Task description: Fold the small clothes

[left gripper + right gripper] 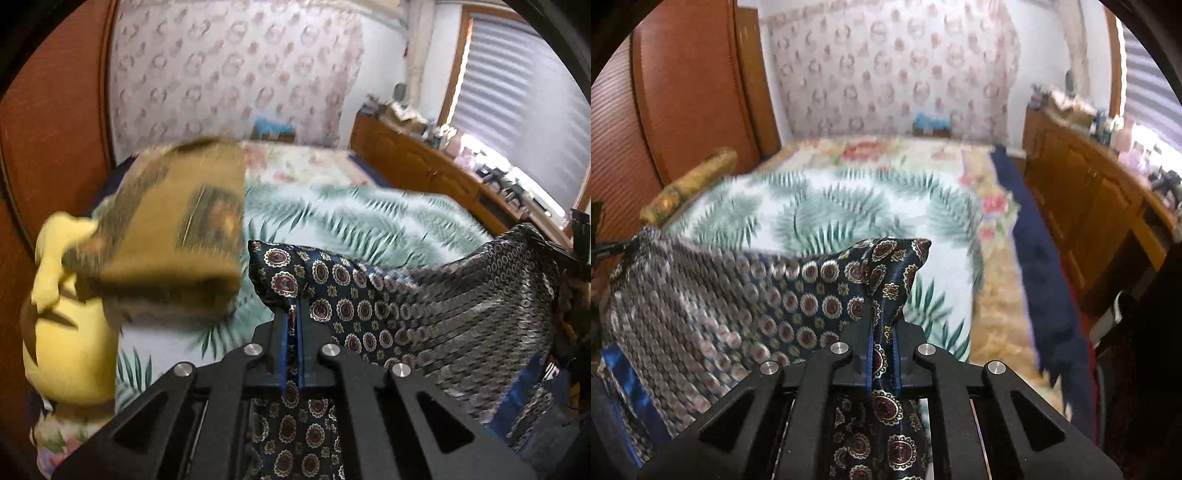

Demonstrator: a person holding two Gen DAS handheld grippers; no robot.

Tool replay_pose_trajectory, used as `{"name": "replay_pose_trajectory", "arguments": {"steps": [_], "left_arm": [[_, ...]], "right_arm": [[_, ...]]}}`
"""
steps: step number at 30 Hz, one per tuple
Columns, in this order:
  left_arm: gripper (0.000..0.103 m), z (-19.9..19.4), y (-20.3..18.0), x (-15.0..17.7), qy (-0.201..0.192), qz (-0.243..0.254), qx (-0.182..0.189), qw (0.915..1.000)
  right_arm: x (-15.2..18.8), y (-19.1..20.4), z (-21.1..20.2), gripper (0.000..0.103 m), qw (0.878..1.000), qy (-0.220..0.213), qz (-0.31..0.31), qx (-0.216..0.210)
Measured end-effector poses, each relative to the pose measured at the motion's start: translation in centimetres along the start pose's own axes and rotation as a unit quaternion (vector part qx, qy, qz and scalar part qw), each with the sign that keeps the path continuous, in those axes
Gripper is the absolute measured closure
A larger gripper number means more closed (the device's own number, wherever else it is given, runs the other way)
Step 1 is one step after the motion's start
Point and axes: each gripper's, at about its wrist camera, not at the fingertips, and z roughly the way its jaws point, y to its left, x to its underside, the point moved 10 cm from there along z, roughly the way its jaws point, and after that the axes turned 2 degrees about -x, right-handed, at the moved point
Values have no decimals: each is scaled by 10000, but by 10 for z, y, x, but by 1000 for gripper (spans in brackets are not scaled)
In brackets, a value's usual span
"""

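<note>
A small dark blue satin garment [369, 295] printed with red and gold medallions hangs stretched between both grippers above the bed. My left gripper [293, 314] is shut on its left corner, the cloth bunched between the blue pads. My right gripper [882, 325] is shut on the other corner [890, 266], which sticks up past the fingertips. In each wrist view the far end of the garment reaches the other gripper at the frame's edge. A blue lining strip [628, 380] shows at the lower hem.
Under the garment lies a white spread with green palm leaves [849, 206] on a floral bed cover [871, 147]. A folded mustard cloth [177, 221] and a yellow plush [66, 332] lie at the left. A wooden dresser [1089, 206] stands right, a wooden headboard [690, 85] left.
</note>
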Motion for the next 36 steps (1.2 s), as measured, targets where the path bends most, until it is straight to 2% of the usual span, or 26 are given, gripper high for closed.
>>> {"name": "replay_pose_trajectory", "arguments": {"steps": [6, 10, 13, 16, 19, 23, 24, 26, 27, 28, 32, 36], "left_arm": [[103, -17, 1, -73, -659, 12, -133, 9977], [103, -25, 9, -130, -1076, 58, -346, 9936], [103, -18, 26, -160, -1173, 58, -577, 9914], [103, 4, 50, -177, -1075, -10, -861, 9905], [99, 37, 69, -173, -789, -107, -986, 9919], [93, 73, 85, -151, -326, -180, -1105, 9932], [87, 75, 86, -145, -278, -196, -1093, 9934], [82, 75, 86, -135, -236, -219, -1023, 9942], [82, 74, 85, -129, -193, -201, -1006, 9945], [81, 73, 84, -125, -146, -157, -990, 9949], [74, 61, 73, -106, -51, 47, -936, 9956], [74, 51, 68, -84, 42, 78, -864, 9962]], "right_arm": [[-69, 9, -28, 99, 9973, -665, -242, 214], [-117, 10, -27, 99, 9945, -882, -408, 386], [-155, 6, -21, 99, 9925, -1005, -431, 546], [-184, -2, -2, 99, 9915, -986, -435, 724], [-193, -17, 33, 99, 9927, -769, -281, 884], [-179, -28, 86, 94, 9941, -379, -198, 994], [-172, -29, 97, 90, 9946, -250, -162, 998], [-159, -34, 114, 70, 9952, 18, -38, 976], [-155, -36, 120, 65, 9950, 112, 4, 988], [-150, -38, 122, 59, 9950, 150, 24, 991], [-132, -39, 115, 56, 9959, 222, 39, 872], [-111, -33, 102, 53, 9967, 299, 95, 751]]}}
